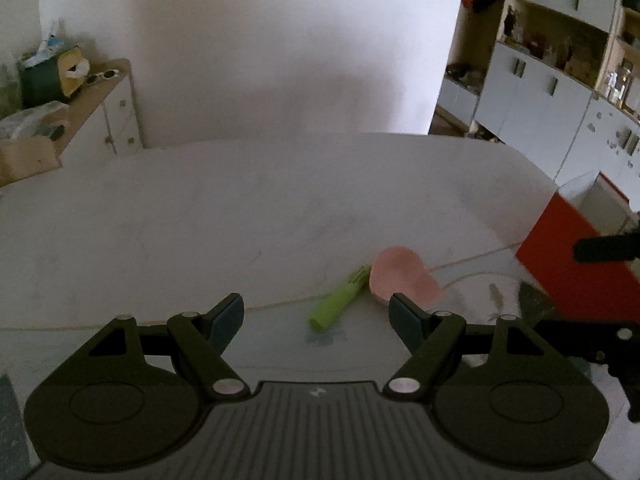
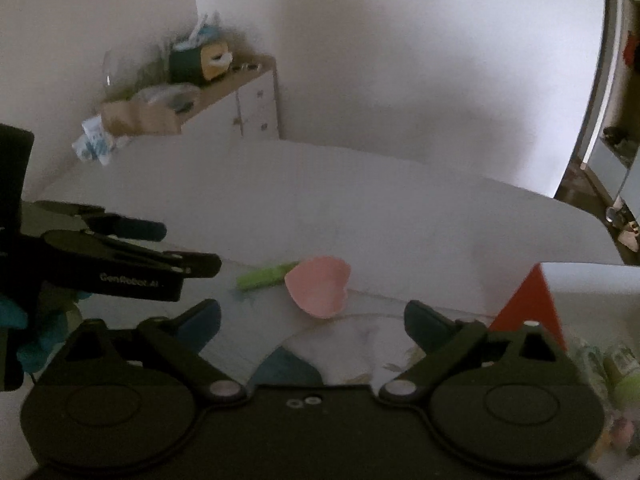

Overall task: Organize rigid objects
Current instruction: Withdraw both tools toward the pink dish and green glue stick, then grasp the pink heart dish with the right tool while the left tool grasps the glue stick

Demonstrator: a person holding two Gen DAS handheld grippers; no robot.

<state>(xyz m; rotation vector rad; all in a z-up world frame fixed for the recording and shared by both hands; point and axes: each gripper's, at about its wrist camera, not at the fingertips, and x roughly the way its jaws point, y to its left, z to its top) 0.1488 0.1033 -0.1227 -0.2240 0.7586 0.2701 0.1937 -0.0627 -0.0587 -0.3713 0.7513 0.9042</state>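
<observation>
Hovering apart: left tool (image 1: 316, 314), right tool (image 2: 312, 318), both spread; green marker (image 1: 339, 299) touching pink heart dish (image 1: 404, 278).

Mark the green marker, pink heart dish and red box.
green marker (image 1: 339, 300), left wrist view, mid-barrel
pink heart dish (image 2: 319, 286), right wrist view, inner bowl
red box (image 1: 568, 252), left wrist view, front face

The right gripper (image 2: 312, 320) has its jaws wide apart with nothing between them, low over the white table (image 2: 360, 208). A pink heart-shaped dish (image 2: 318, 286) sits at 12 o'clock from it, with a green marker (image 2: 266, 276) touching the dish at 9 o'clock. The left gripper (image 2: 188, 246) pokes in at 10 o'clock, and a red box (image 2: 528, 308) stands at 2 o'clock
</observation>
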